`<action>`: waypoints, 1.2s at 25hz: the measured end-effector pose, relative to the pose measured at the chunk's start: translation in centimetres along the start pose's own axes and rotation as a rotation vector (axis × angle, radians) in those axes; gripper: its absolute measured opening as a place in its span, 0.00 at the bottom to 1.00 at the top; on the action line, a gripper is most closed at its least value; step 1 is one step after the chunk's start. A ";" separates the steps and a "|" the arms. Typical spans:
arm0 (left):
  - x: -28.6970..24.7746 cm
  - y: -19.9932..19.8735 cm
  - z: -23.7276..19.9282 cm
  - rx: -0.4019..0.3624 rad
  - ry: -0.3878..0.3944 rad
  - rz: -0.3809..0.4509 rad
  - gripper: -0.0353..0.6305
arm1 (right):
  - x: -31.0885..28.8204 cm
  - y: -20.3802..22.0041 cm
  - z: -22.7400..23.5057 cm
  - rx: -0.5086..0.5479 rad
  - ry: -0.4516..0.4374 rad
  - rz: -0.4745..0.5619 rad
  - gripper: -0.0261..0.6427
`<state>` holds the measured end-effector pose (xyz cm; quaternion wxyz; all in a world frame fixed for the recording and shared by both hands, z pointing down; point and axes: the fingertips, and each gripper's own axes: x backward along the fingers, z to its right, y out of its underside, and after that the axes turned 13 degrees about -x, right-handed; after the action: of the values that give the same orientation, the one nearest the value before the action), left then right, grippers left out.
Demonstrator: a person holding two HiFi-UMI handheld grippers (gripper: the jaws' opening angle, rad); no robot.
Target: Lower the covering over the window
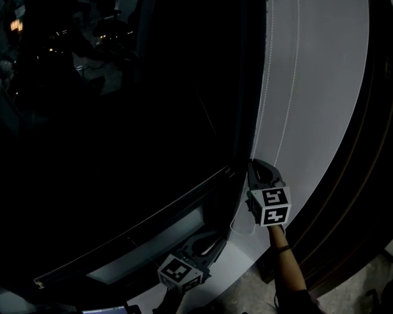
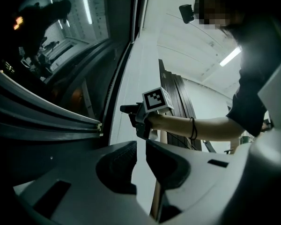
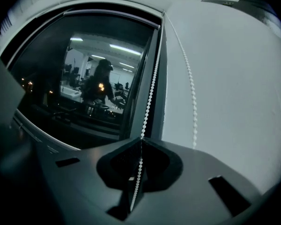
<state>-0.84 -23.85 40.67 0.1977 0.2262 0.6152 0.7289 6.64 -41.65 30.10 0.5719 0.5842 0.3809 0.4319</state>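
The covering (image 3: pixel 113 15) seemed to be a roller blind, and it showed only as a pale rail along the top edge of the window (image 3: pixel 98 78). Nearly all the glass was still bare, so by my reading the lowering had hardly begun and almost the full drop was left.

Its bead chain (image 3: pixel 149 95) hung down the window's right-hand frame. The right gripper (image 3: pixel 141 142) was clamped on that strand, jaws closed with the beads running straight between the pads. The grip was made, and what remained was to draw the chain, probably in several pulls.

A second strand (image 3: pixel 192 102) of the loop lay free on the white wall (image 1: pixel 327 77) just right of the window, near enough to be caught by mistake on a regrip.

The left gripper (image 2: pixel 141 146) waited below the window's lower right corner, its jaws parted by a narrow slit with nothing between them. The person's forearm (image 2: pixel 196 125) reached towards the window frame above it.

Farther right of the window stood a dark slatted panel (image 1: pixel 380 142). The glass gave back a lit room and the person's figure, and nothing appeared to block the blind's path.
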 end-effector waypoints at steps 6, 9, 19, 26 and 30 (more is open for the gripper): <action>-0.8 -1.0 -0.2 0.004 -0.018 0.008 0.13 | 1.8 1.3 -0.9 -0.063 -0.032 0.000 0.06; -1.0 -1.3 -0.3 -0.001 -0.027 0.018 0.13 | 2.7 3.9 -0.9 -0.091 -0.033 -0.045 0.06; -3.0 -2.4 -0.5 -0.019 -0.025 0.019 0.14 | 7.3 14.8 -2.4 -0.172 -0.049 -0.245 0.06; -6.2 -1.7 -0.4 -0.088 0.029 0.006 0.20 | 11.3 23.6 -4.9 -0.236 -0.059 -0.426 0.06; -7.3 -2.8 -0.4 -0.073 0.053 0.034 0.21 | 12.6 25.1 -5.6 -0.260 -0.054 -0.442 0.06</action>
<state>4.91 -27.89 37.24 0.1774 0.2098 0.5891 0.7599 4.41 -29.30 55.81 0.7329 0.4195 0.4251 0.3258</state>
